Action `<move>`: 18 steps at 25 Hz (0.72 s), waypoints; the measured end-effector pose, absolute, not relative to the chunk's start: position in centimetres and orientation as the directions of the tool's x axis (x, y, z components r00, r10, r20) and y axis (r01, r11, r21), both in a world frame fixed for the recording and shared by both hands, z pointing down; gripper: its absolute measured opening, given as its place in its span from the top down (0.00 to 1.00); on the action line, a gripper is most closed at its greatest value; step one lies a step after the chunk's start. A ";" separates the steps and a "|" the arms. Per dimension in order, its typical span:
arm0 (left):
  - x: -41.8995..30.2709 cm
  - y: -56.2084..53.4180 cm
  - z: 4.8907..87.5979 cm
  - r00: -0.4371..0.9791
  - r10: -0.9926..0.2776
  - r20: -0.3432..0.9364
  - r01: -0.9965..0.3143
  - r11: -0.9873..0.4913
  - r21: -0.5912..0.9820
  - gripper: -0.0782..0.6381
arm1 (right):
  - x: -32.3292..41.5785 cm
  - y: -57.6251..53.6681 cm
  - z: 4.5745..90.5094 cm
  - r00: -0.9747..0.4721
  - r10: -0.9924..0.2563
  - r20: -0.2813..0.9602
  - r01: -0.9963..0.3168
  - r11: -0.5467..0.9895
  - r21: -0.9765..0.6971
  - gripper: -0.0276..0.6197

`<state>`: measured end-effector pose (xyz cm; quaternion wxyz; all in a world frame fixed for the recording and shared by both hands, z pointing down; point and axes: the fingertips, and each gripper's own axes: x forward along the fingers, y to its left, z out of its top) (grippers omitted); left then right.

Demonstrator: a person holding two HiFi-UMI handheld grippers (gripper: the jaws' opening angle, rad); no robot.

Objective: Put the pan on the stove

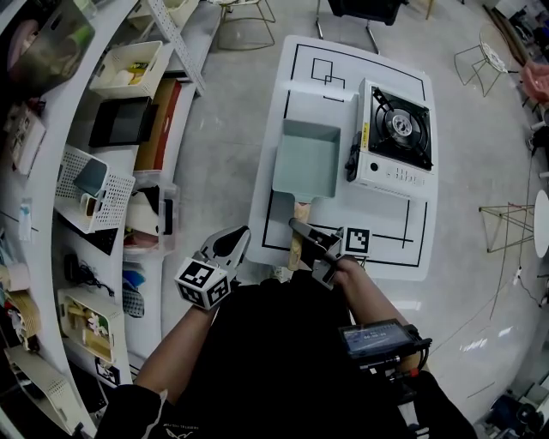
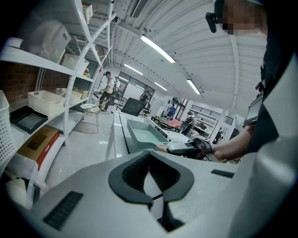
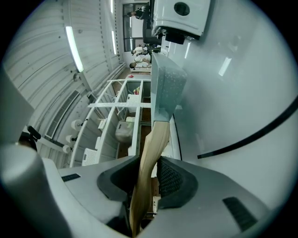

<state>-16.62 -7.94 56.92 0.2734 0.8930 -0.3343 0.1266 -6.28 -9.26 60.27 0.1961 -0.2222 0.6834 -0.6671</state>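
A pale blue-green rectangular pan [image 1: 306, 159] lies on the white table [image 1: 279, 103], its wooden handle [image 1: 298, 238] pointing toward me. Just right of it stands a portable gas stove [image 1: 396, 137] with a black burner top. My right gripper [image 1: 302, 237] is shut on the handle [image 3: 151, 144], which runs between its pads up to the pan [image 3: 167, 88]. My left gripper [image 1: 238, 240] hangs off the table's near left corner, shut with nothing in it [image 2: 149, 155]. From there I see the pan [image 2: 146, 135] and the right gripper [image 2: 186, 149] beyond it.
White shelving [image 1: 103, 171] with baskets, boxes and trays runs along the left. A chair [image 1: 244, 13] stands beyond the table and wire stools [image 1: 506, 227] to the right. Black lines and a square marker [image 1: 357, 240] are printed on the tabletop.
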 end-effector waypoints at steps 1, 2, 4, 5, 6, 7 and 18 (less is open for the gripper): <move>-16.7 -7.9 56.8 0.746 -0.529 0.404 -0.665 -0.625 0.410 0.88 | -6.3 -9.1 60.0 -0.824 -0.566 0.027 -0.043 0.015 -0.999 0.76; -16.7 -7.8 56.8 0.747 -0.531 0.400 -0.664 -0.620 0.418 0.88 | -6.3 -9.0 59.8 -0.824 -0.567 0.026 -0.045 0.020 -0.999 0.76; -16.8 -7.9 56.8 0.748 -0.537 0.391 -0.664 -0.614 0.427 0.88 | -6.3 -8.9 59.3 -0.823 -0.567 0.022 -0.049 0.034 -0.998 0.75; -16.8 -7.9 56.7 0.749 -0.537 0.387 -0.662 -0.615 0.428 0.88 | -6.2 -8.8 59.1 -0.823 -0.568 0.018 -0.050 0.040 -0.998 0.75; -16.8 -7.8 56.7 0.751 -0.537 0.383 -0.660 -0.617 0.428 0.88 | -6.2 -8.8 58.9 -0.822 -0.569 0.015 -0.050 0.045 -0.998 0.75; -16.7 -7.8 56.6 0.754 -0.537 0.379 -0.657 -0.621 0.428 0.88 | -6.1 -8.6 58.6 -0.821 -0.571 0.012 -0.049 0.049 -0.998 0.75; -17.4 -7.2 56.6 0.766 -0.535 0.357 -0.643 -0.619 0.451 0.88 | -5.6 -8.6 56.2 -0.822 -0.569 0.019 -0.116 0.134 -0.984 0.75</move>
